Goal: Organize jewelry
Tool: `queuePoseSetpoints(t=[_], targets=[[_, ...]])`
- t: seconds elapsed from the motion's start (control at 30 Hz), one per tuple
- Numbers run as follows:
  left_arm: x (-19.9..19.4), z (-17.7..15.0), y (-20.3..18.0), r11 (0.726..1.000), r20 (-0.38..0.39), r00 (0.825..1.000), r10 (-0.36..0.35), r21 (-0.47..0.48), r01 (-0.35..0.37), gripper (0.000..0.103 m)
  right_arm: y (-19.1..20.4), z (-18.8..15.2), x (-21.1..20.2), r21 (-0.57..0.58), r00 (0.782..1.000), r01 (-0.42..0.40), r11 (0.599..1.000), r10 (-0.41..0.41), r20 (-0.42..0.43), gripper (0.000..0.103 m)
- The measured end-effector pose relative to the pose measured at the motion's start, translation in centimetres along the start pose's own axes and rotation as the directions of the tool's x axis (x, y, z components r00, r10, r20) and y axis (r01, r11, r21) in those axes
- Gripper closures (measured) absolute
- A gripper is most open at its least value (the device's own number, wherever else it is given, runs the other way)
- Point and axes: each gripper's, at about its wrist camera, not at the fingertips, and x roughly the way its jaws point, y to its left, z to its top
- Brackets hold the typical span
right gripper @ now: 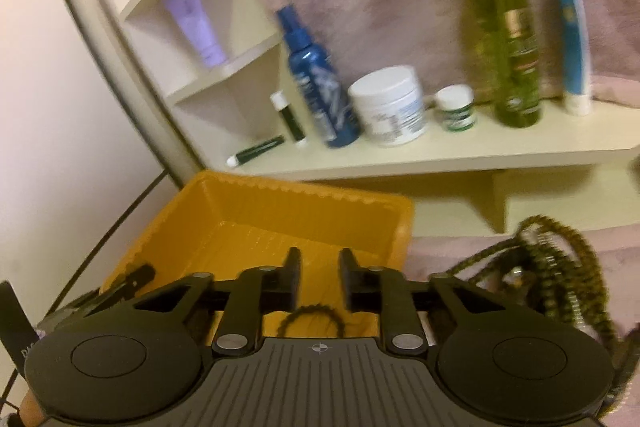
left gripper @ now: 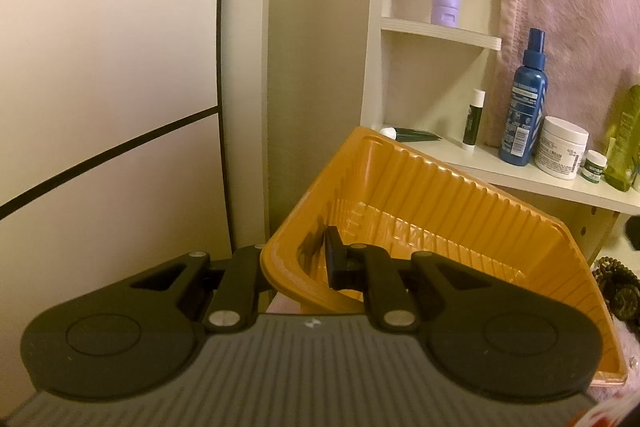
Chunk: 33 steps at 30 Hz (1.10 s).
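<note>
the orange plastic tray [right gripper: 256,227] sits tilted at the foot of the cream shelf unit [right gripper: 440,155], and a small dark beaded bracelet [right gripper: 312,315] lies on its floor, near the front wall. a tangle of olive beaded necklaces [right gripper: 560,267] rests just beside the tray on the pink fuzzy cloth [right gripper: 460,247]. on the shelf stand a blue spray bottle [right gripper: 320,87], a white cream jar [right gripper: 388,107], a small green-labelled jar [right gripper: 456,107], a tall green spray bottle [right gripper: 504,39] and a lip balm stick [right gripper: 288,115]; a lilac tube [right gripper: 200,23] stands in a cubby above.

the left gripper [left gripper: 296,259] is clamped shut on the tray's near wall, 1 finger inside and 1 outside. the right gripper [right gripper: 319,279] hovers over the tray above the bracelet, angled downward, jaws parted and holding nothing.
</note>
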Motion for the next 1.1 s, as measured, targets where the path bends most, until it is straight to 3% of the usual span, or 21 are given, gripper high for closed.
queuePoseSetpoints(t=[0.1, 0.23, 0.53, 0.67, 1.1], targets=[[0.0, 0.0, 0.0, 1.000, -0.003, 1.000, 0.003, 0.003, -0.003, 0.090, -1.5, 0.2, -1.6, 0.015, 0.999, 0.051, 0.999, -0.051, 0.018, 0.056], [0.1, 0.1, 0.0, 1.000, -0.016, 1.000, 0.008, 0.008, -0.008, 0.090, -3.7, -0.5, -3.4, 0.004, 0.993, 0.120, 0.993, -0.120, -0.007, 0.056], [0.2, 0.2, -0.3, 0.999, -0.021, 0.999, 0.028, 0.030, -0.028, 0.089, -6.3, -5.2, -4.7, -0.083, 0.962, 0.212, 0.974, -0.223, -0.155, 0.057], [0.3, 0.2, -0.3, 0.999, -0.024, 0.999, 0.032, 0.035, -0.031, 0.089, -5.5, -6.8, -3.6, -0.186, 0.945, 0.223, 0.957, -0.259, -0.199, 0.076], [0.4, 0.5, -0.6, 0.997, -0.046, 0.998, 0.043, 0.062, -0.040, 0.089, -5.6, -7.5, -1.1, -0.278, 0.916, 0.253, 0.927, -0.321, -0.239, 0.088]])
